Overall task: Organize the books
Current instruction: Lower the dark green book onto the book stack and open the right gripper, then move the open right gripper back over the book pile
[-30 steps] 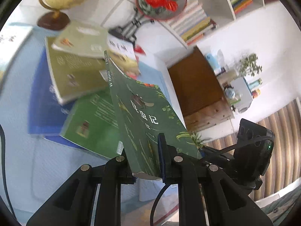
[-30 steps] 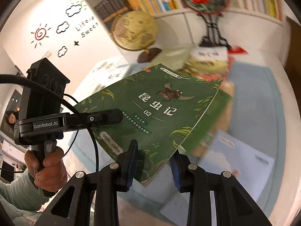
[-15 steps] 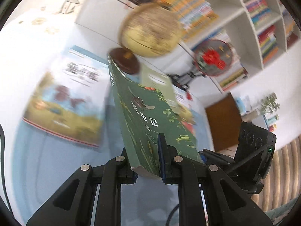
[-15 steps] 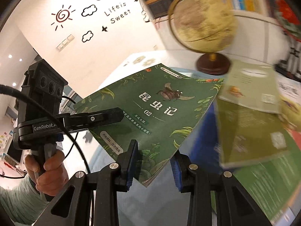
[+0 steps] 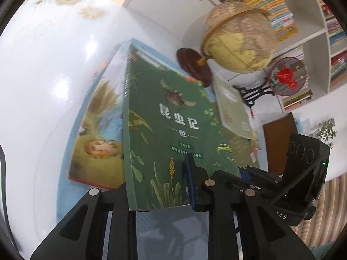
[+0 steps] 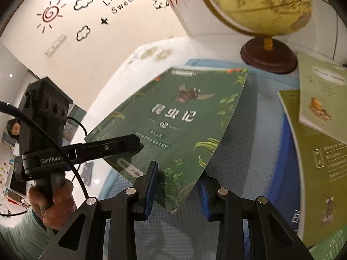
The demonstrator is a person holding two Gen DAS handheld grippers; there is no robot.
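A green book [image 5: 164,130] with a beetle on its cover is held between both grippers, low over a blue mat [image 6: 256,130]. My left gripper [image 5: 157,184] has the book's lower edge between its jaws, which are opening. The book leans slantwise across the gap, its spine against the left finger. From the right wrist view, the left gripper [image 6: 121,145] lies over the book's [image 6: 180,117] left edge. My right gripper [image 6: 176,186] is shut on the book's near corner, and it shows again as the right gripper [image 5: 245,173] at the book's right edge. Under the green book lies a picture book [image 5: 99,134].
A globe [image 5: 238,36] on a dark wooden base stands behind the books. Two olive-green books [image 6: 321,93] overlap on the mat to the right. A round red-flower fan ornament [image 5: 286,75] and white bookshelves [image 5: 334,43] are further back. A person's hand [image 6: 54,197] grips the left handle.
Both grippers carried the green book leftward and down, away from the book pile to above the picture book by the globe. The book now tilts flatter inside the left jaws.
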